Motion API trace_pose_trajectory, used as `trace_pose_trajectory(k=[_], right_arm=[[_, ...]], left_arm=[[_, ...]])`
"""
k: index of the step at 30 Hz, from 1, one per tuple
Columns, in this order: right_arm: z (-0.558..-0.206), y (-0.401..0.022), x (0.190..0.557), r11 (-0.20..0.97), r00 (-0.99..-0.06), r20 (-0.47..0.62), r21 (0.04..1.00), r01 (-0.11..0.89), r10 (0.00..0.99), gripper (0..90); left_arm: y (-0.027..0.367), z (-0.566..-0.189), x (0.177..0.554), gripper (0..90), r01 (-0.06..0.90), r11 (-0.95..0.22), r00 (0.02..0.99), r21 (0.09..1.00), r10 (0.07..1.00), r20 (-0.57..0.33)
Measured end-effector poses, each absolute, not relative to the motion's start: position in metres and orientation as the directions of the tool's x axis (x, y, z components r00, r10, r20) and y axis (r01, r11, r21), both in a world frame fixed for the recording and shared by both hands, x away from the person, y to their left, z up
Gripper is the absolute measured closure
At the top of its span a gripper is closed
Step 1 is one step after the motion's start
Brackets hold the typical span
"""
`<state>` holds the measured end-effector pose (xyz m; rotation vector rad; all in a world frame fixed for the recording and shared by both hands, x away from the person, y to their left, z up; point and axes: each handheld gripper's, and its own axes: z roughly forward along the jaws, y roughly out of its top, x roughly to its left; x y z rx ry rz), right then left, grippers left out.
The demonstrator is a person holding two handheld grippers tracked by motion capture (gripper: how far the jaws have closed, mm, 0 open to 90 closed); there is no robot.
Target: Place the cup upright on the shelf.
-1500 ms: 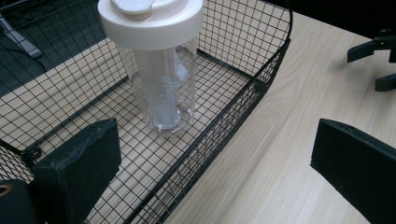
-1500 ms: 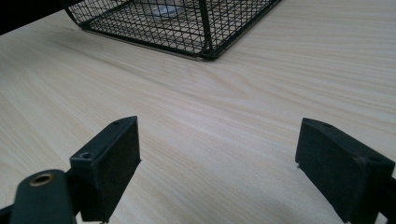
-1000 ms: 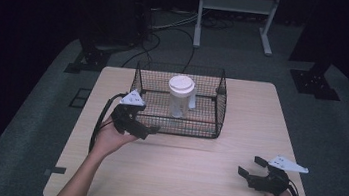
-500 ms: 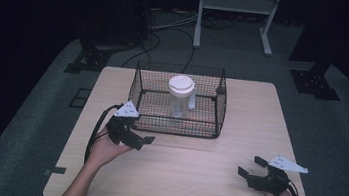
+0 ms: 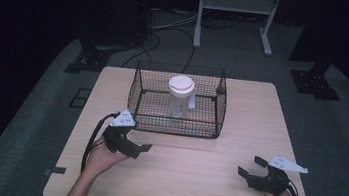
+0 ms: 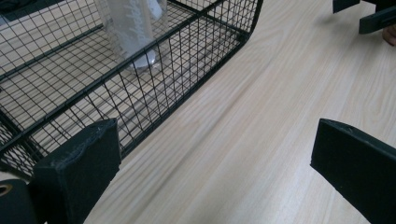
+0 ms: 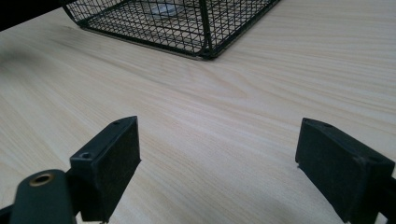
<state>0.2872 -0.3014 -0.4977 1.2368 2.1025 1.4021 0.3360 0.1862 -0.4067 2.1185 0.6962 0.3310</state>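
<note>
The lidded clear jar (image 5: 180,96) is standing upright near the middle of the black wire basket (image 5: 174,126), which is sitting at roughly twelve o'clock on the wooden table (image 5: 240,121), toward its far edge. The jar is resting on the basket floor, apart from all four mesh walls, and its white lid is facing up; in the left gripper view its clear base (image 6: 135,42) is showing through the mesh. A small pale item is lying just behind the jar inside the basket, too small to identify. The left gripper (image 5: 140,148) is hovering at about seven o'clock from the basket, just beside its near left corner, with its jaws standing wide apart and holding nothing. The right gripper (image 5: 249,166) is resting low near the table's near edge at about four o'clock from the basket, well apart from it, jaws likewise spread and empty. Judged from this layout, the basket walls are containing the jar so it cannot be reached from the side; an approach from above seems required. The left gripper, being the nearer one and aimed along the basket's front wall, appears the better placed for that reach, while the right is standing off, clear of the working area.
</note>
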Motion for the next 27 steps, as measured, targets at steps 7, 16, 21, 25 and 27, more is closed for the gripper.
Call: trace_pose_trajectory(k=[7, 16, 21, 25, 27], right_arm=[[-0.498, -0.301, 0.287, 0.143, -0.571, 0.184, 0.866, 0.479, 0.800, 12.9], [-0.498, -0.301, 0.287, 0.142, -0.571, 0.185, 0.866, 0.480, 0.800, 12.9], [-0.498, -0.301, 0.287, 0.143, -0.571, 0.184, 0.866, 0.479, 0.800, 12.9], [-0.498, -0.301, 0.287, 0.144, -0.572, 0.183, 0.866, 0.478, 0.800, 12.9], [-0.498, -0.301, 0.287, 0.145, -0.573, 0.182, 0.867, 0.477, 0.799, 12.9]], left_arm=[[0.194, -0.412, 0.333, 0.8, 0.373, -0.452, 0.800, 0.811, 0.600, -0.033], [0.199, -0.420, 0.324, 0.8, 0.367, -0.443, 0.794, 0.818, 0.607, -0.027], [0.200, -0.431, 0.315, 0.8, 0.353, -0.448, 0.787, 0.821, 0.617, -0.001], [0.202, -0.438, 0.308, 0.8, 0.338, -0.436, 0.782, 0.834, 0.623, 0.008], [0.203, -0.441, 0.303, 0.8, 0.329, -0.424, 0.775, 0.844, 0.632, 0.016]])
